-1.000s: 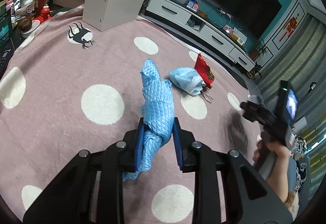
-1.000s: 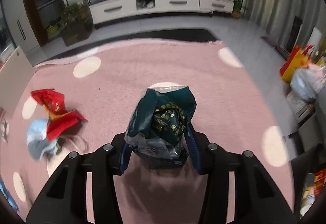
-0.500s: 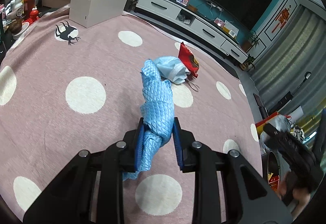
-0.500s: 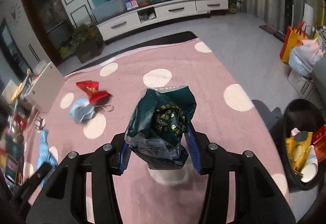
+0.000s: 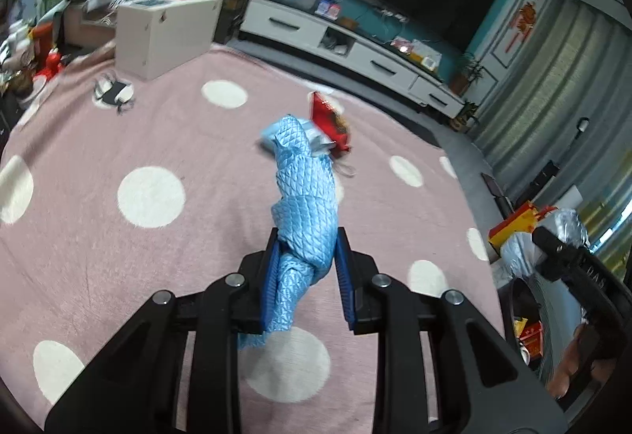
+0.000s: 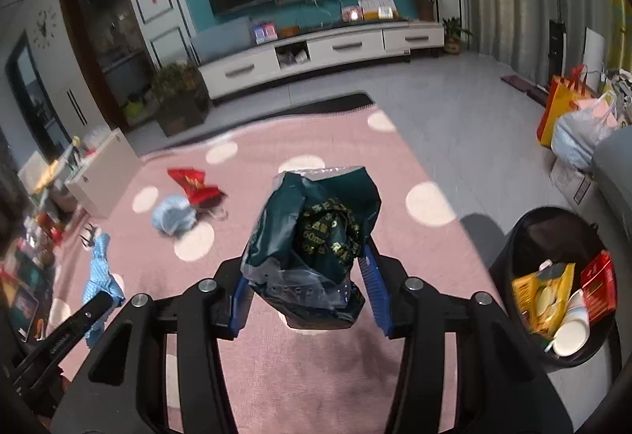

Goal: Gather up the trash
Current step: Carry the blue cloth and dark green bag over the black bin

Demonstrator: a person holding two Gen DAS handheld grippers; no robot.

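A: Trash first: what is each hand carrying?

B: The right gripper [image 6: 306, 285] is closed on a crumpled dark green foil packet with gold lettering [image 6: 316, 236], which bulges up and forward out of the blue pads. The left gripper [image 5: 306, 283] is clamped on a light blue quilted cloth [image 5: 306, 204], twisted, its long axis running away from the gripper along the fingers, with a tail hanging below them. Both are held above the pink rug with white dots [image 5: 118, 141], off the floor.

A: And where does it go?

B: I'd judge into the black round bin [image 6: 509, 256], which stands just off the rug's right edge on the grey floor and already holds a yellow packet, a red box and a paper cup. From the right gripper it lies to the right and lower, near; the green packet is short of its rim and to the left of it. So the coming move turns on swinging right and over the opening.

A: Which hand is nearer?

B: The right one, clearly. In the left view the bin shows only at the far right edge, past the right gripper.

A: Anything left on the rug?

B: A red snack wrapper [image 6: 193, 183] and a pale blue face mask [image 6: 173, 214], touching each other, towards the rug's far side, well apart from both grippers.
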